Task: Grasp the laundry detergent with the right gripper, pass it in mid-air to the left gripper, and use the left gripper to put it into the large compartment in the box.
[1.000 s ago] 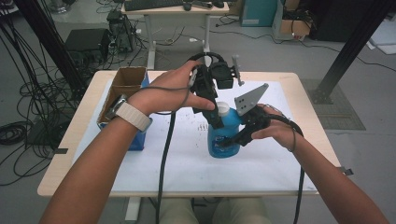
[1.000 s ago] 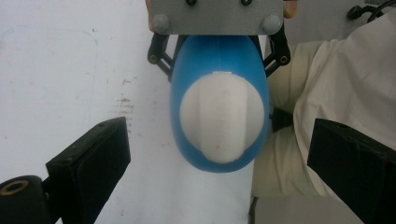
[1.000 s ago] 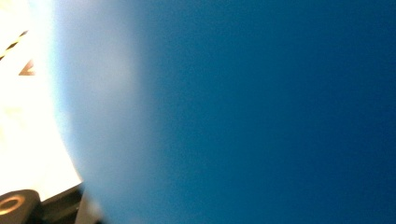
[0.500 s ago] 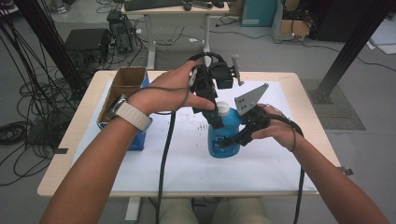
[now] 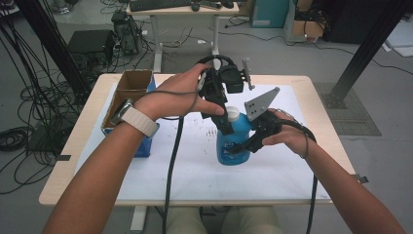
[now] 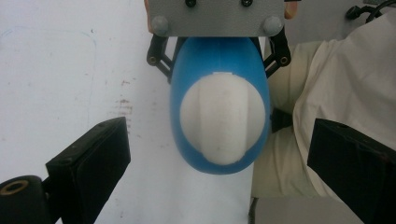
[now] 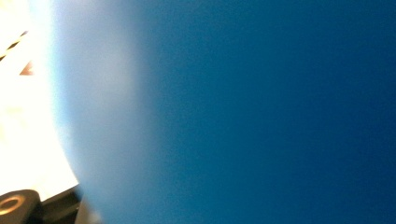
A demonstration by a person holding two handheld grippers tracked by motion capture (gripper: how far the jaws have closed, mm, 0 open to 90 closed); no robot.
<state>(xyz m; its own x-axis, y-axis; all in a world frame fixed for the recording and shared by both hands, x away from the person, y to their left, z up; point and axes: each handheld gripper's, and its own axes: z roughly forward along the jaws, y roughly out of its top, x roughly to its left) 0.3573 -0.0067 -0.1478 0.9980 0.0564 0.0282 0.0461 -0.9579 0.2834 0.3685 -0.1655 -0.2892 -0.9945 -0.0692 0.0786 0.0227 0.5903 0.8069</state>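
blue bottle [image 5: 233, 144] with white cap [image 5: 233, 113], upright near the table's [image 5: 292, 165] centre, on the white mat [image 5: 195, 165]. right gripper [image 5: 243, 145] clenched on the bottle's body from the right. left gripper [image 5: 225, 122] directly above the cap, jaws spread wide to either side, touching nothing. cardboard box [image 5: 131, 85] at the left edge.
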